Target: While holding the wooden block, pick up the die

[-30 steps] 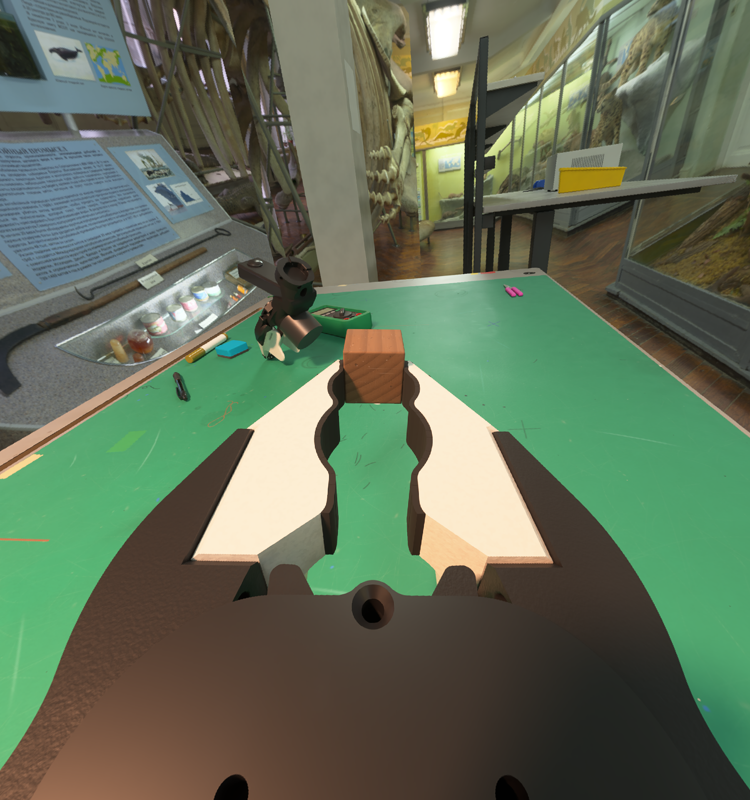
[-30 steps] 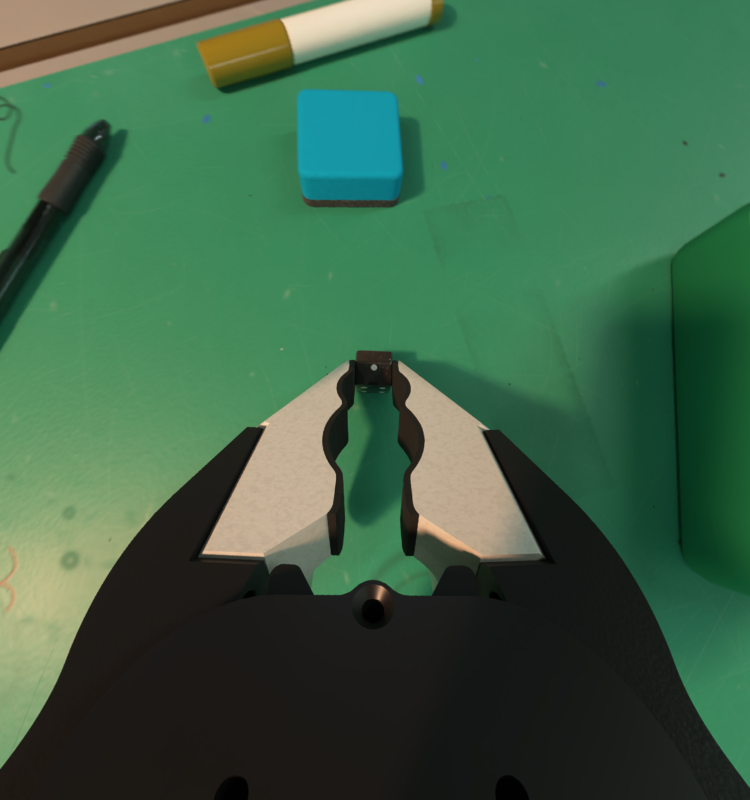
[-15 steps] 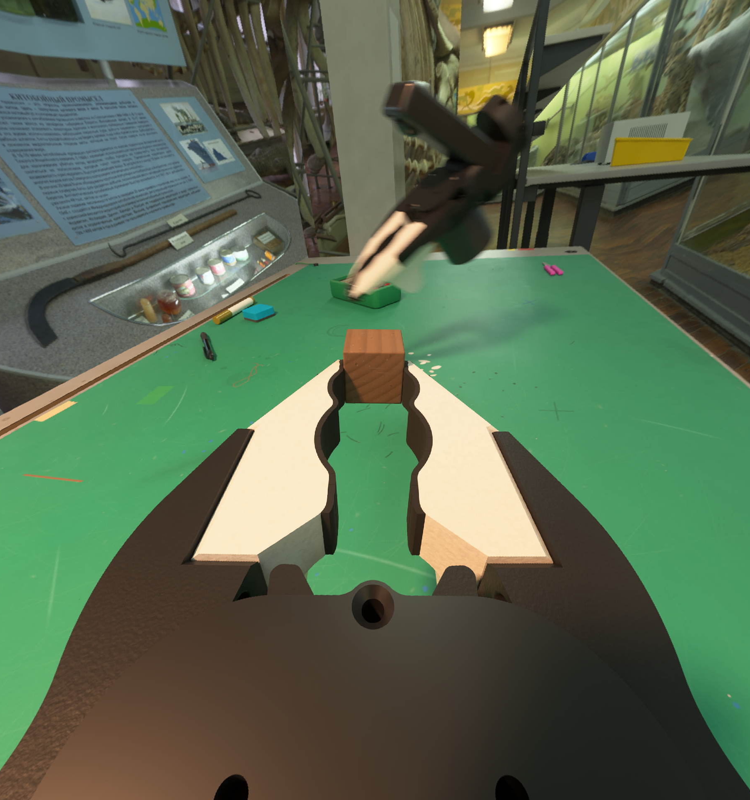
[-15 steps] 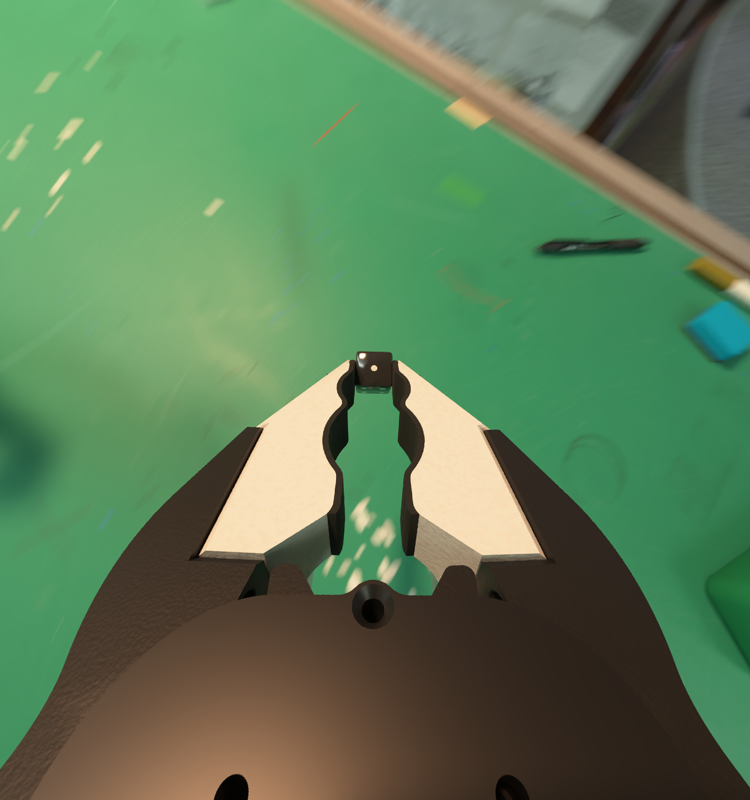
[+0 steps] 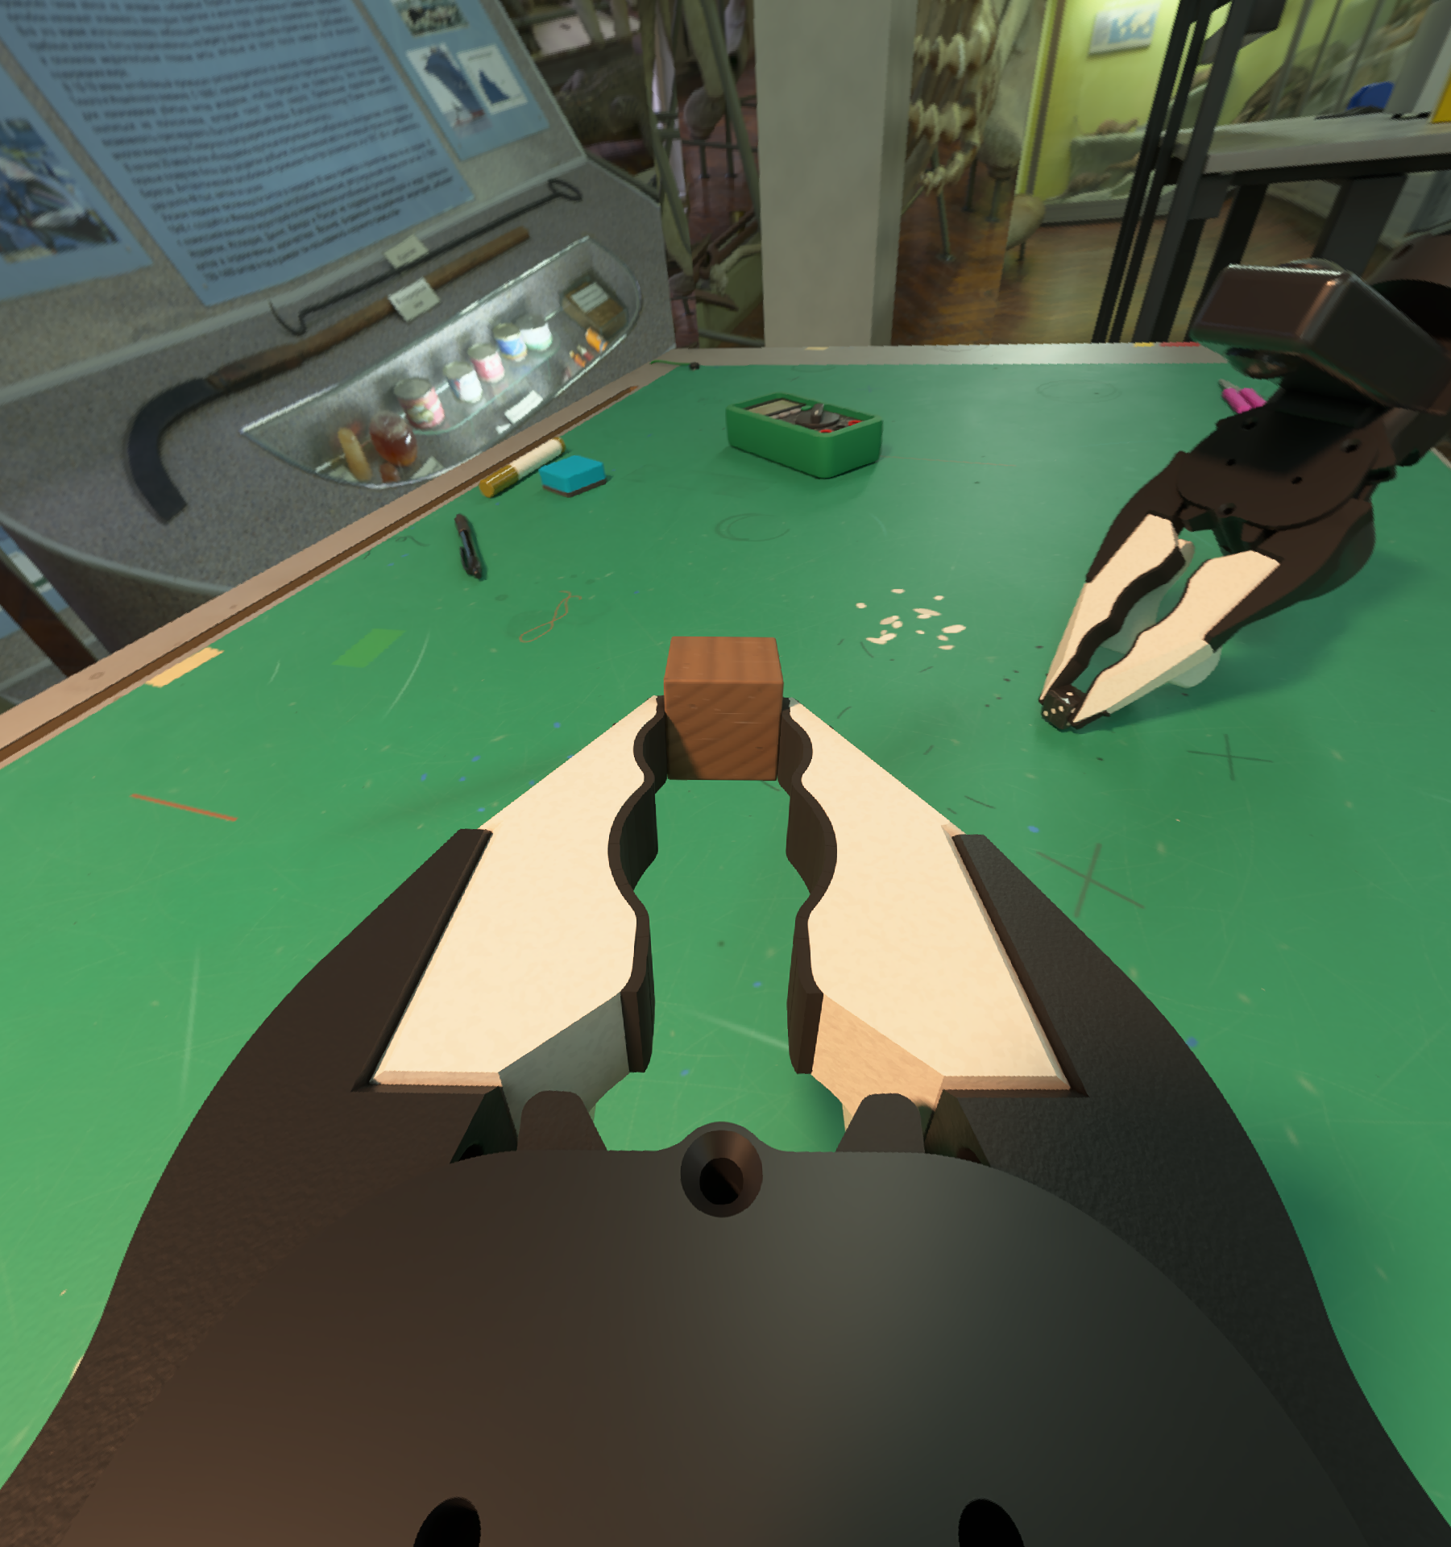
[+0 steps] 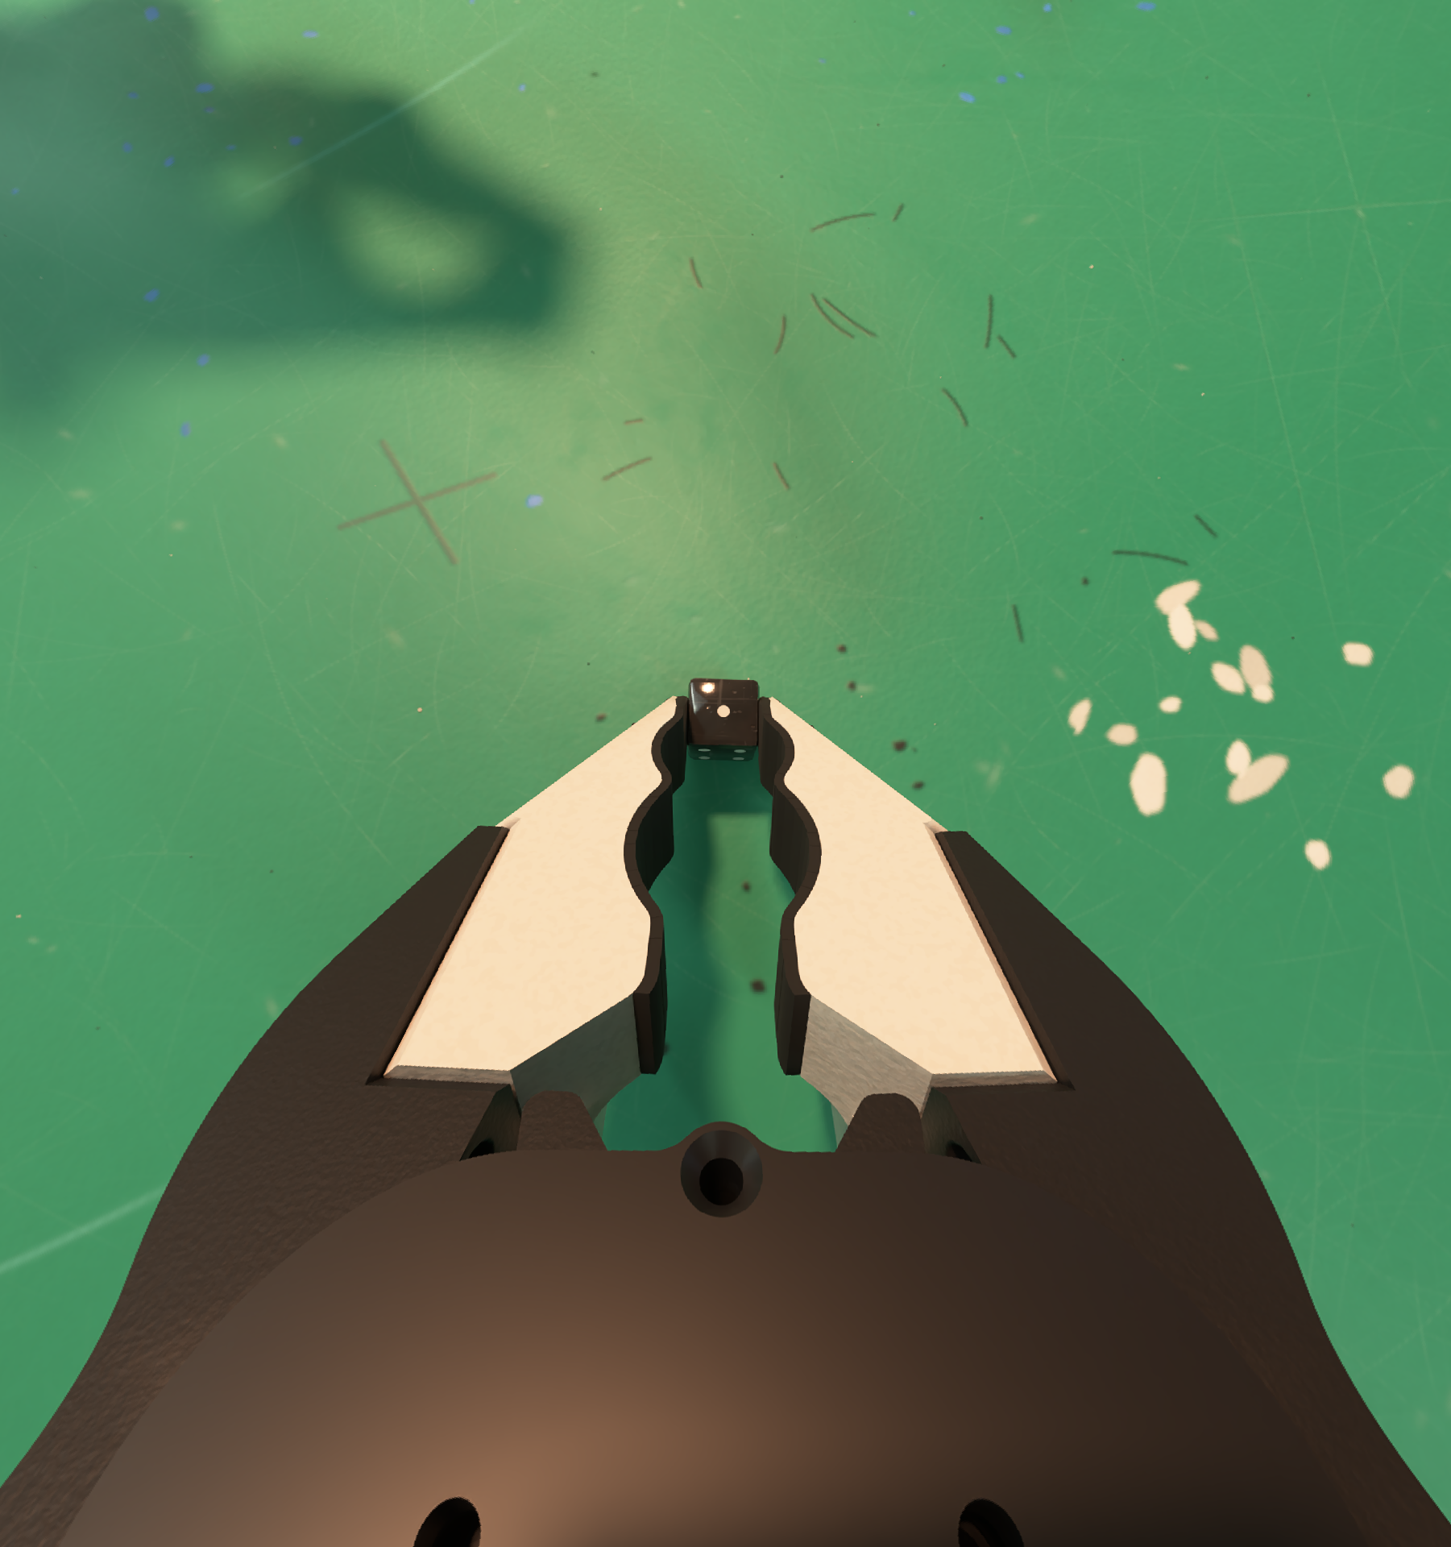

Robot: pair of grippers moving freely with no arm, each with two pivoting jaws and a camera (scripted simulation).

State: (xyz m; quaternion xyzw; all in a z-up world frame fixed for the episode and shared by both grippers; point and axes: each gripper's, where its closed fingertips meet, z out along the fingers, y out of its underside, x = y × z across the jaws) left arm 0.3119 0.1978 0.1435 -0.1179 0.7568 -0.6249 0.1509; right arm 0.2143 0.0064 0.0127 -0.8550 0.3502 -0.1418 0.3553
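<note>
My left gripper (image 5: 723,737) is shut on a brown wooden block (image 5: 723,708), held between its fingertips above the green table (image 5: 286,879). My right gripper (image 6: 723,722) is shut on a small black die (image 6: 723,713) with white pips, held low over the table. In the left wrist view the right gripper (image 5: 1069,711) shows at the right, tilted down and to the left, with the die (image 5: 1058,711) at its tips close to the table surface.
A green box (image 5: 804,434) stands at the far middle of the table. A blue eraser (image 5: 572,475), a yellow-and-white marker (image 5: 521,467) and a black pen (image 5: 470,546) lie near the left edge. Pink items (image 5: 1239,397) lie far right. White flecks (image 6: 1207,711) mark the mat.
The right gripper has carried the die from the far left by the eraser, up and across, down to the right side of the table. The left gripper still holds the block.
</note>
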